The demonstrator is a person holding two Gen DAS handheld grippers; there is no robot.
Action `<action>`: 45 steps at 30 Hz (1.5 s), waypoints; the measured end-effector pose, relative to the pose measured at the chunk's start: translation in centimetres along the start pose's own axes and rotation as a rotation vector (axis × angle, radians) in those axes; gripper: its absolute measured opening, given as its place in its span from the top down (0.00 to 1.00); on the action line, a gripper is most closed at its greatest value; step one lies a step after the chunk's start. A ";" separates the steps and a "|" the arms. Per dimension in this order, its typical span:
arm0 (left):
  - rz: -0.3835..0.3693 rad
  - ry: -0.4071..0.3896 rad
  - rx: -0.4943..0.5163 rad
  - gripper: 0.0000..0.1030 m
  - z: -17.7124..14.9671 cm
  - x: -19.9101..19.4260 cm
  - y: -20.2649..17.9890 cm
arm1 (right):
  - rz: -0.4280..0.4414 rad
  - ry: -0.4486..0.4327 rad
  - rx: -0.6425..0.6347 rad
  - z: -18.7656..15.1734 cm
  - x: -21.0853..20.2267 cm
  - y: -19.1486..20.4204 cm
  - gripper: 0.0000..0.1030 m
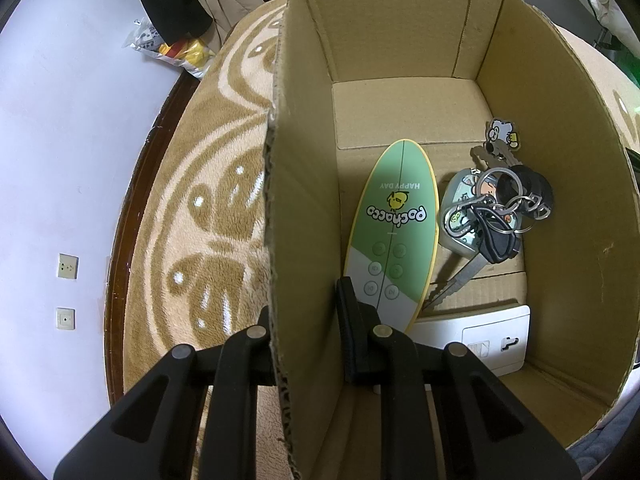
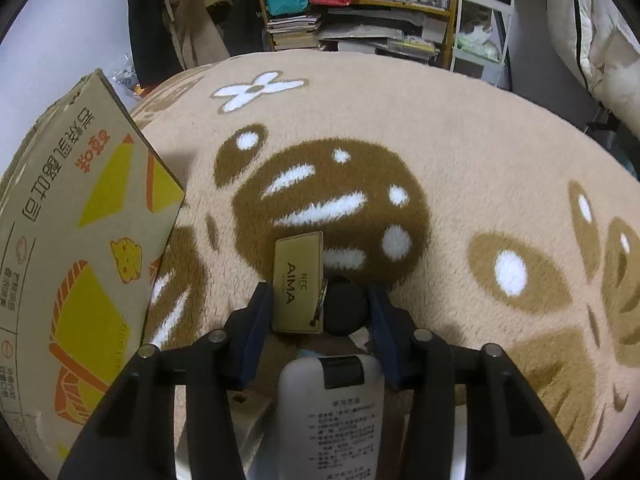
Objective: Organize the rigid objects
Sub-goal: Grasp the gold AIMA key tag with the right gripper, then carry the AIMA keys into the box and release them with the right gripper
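The left gripper [image 1: 308, 324] straddles the near-left wall of the cardboard box [image 1: 304, 160], 1 finger outside over the rug [image 1: 192, 184], 1 inside. Ahead of the inside finger, in the box, lies the surfboard-shaped remote [image 1: 394, 232]; right of it the key bunch [image 1: 492, 212], a white device [image 1: 480, 336] nearer. Between the right gripper [image 2: 318, 308] fingers lie an NFC card [image 2: 296, 280] and, touching it on the right, a round fob [image 2: 345, 310]; the box stands left.

Black linkages, silver pivot pins, dark fingers [image 1: 352, 320].
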State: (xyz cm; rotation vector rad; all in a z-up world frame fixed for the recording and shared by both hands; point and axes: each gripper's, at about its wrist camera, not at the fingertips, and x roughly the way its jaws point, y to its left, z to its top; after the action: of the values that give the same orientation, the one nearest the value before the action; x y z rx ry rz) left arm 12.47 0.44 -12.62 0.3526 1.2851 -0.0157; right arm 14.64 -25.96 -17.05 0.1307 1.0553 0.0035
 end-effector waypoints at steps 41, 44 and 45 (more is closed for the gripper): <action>0.003 0.000 -0.002 0.82 -0.2 0.1 -0.1 | 0.216 -0.402 -0.097 2.6 -16.6 7.8 0.85; 0.003 0.000 0.000 0.82 -0.3 0.1 -0.2 | 0.260 -0.393 -0.122 2.0 -17.0 9.6 0.86; 0.002 0.000 -0.001 0.82 -0.3 0.1 -0.1 | 0.266 -0.388 -0.135 1.8 -16.8 10.2 0.86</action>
State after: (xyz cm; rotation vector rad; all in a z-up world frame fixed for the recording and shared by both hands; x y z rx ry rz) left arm 12.24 0.42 -12.82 0.3526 1.2851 -0.0131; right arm 8.49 -17.17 -0.51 0.1419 0.6420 0.2799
